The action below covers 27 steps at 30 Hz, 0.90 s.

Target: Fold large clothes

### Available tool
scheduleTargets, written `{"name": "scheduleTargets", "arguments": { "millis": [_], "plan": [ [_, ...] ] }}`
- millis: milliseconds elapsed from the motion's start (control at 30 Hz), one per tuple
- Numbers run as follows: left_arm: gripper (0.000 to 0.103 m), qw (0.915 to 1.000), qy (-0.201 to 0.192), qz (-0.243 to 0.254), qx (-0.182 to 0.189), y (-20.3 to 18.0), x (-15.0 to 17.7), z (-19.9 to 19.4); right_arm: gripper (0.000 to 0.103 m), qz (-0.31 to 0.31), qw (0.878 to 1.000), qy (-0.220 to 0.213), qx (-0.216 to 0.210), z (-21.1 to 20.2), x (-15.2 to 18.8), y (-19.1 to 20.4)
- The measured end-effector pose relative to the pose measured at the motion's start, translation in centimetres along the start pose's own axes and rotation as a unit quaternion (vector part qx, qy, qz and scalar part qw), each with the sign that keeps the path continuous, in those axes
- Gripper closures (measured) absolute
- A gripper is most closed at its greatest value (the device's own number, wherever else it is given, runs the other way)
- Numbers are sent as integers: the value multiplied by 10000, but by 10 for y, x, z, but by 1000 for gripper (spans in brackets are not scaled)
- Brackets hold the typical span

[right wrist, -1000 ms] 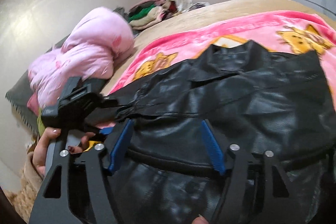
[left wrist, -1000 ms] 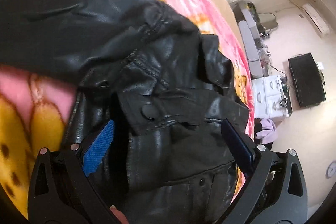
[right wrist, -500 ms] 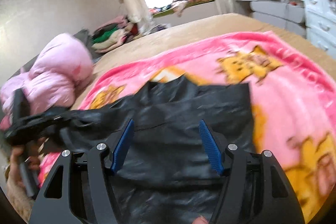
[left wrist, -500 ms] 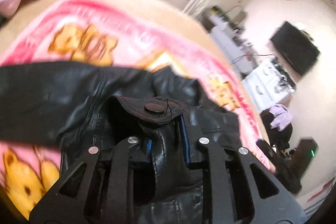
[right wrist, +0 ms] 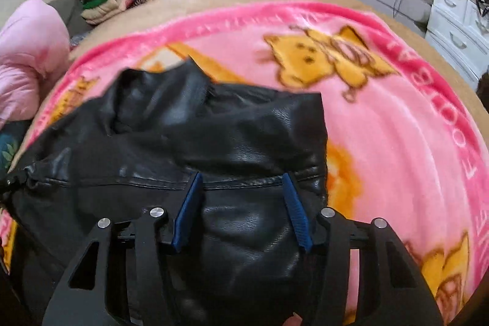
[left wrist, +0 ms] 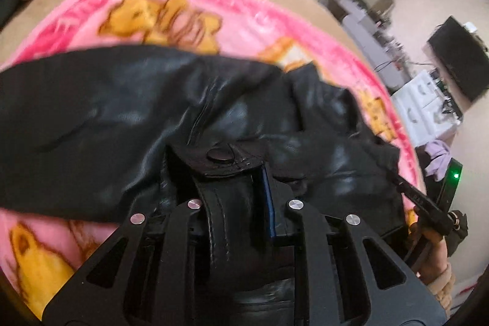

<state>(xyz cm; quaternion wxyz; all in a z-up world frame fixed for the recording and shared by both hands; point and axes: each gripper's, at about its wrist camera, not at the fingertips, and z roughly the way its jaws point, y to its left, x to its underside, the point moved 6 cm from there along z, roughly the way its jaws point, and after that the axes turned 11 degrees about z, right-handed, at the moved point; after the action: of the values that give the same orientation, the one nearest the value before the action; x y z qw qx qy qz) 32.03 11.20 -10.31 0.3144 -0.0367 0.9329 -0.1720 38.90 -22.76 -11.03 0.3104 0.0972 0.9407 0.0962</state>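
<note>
Left claw (left wrist: 235, 197), wide apart a second ago, is now clamping one black jacket (left wrist: 128, 112); right claw (right wrist: 241, 213) is narrowing, pads still apart over it.

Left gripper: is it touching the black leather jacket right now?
Touching. The left wrist view shows the left gripper clamped on a thick fold of the black leather jacket, just below its snap button.
</note>
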Motion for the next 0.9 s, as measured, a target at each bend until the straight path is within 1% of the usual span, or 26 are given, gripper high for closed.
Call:
{"name": "scheduleTargets", "arguments": {
  "millis": [100,167,233,300,333,367,400,467,500,533,600,633,733,767,900],
  "plan": [
    [89,9995,227,61,-199,5,8,14,53,177,9998,39,-101,5,3,-8],
    [89,9994,269,60,-213,7,9,17,53,179,9998,47,-84,5,2,-8],
    [88,9994,267,59,-200,7,9,15,49,144,9999,-7,-80,-6,2,-2],
    [79,9994,266,108,-213,5,8,10,44,156,9991,-87,-387,-26,4,8],
    [67,9993,243,130,-268,3,7,6,42,140,9986,-117,-504,-35,6,13],
    [59,9991,190,180,-347,2,6,0,41,85,9982,-155,-572,-44,9,18],
    [56,9985,112,245,-475,1,4,-8,39,29,9980,-184,-606,-49,11,22],
    [46,9971,-23,332,-679,1,1,-21,38,-172,9970,-238,-712,-63,20,34],
    [43,9959,-133,387,-802,1,0,-31,37,-247,9966,-234,-748,-67,24,38],
    [41,9946,-242,445,-910,-1,0,-40,37,-315,9963,-226,-765,-71,30,43],
    [41,9921,-378,599,-1037,-7,0,-52,36,-426,9960,-210,-751,-77,40,51],
    [41,9912,-442,689,-1038,-13,1,-56,34,-472,9959,-220,-743,-79,44,54],
    [41,9916,-469,820,-882,-31,3,-58,28,-545,9956,-256,-720,-84,54,62],
    [41,9922,-457,826,-809,-36,4,-57,27,-555,9954,-241,-748,-86,57,64],
    [41,9968,-181,567,-538,-47,25,-40,27,-701,9945,-297,-713,-91,68,72]
  ]
}}
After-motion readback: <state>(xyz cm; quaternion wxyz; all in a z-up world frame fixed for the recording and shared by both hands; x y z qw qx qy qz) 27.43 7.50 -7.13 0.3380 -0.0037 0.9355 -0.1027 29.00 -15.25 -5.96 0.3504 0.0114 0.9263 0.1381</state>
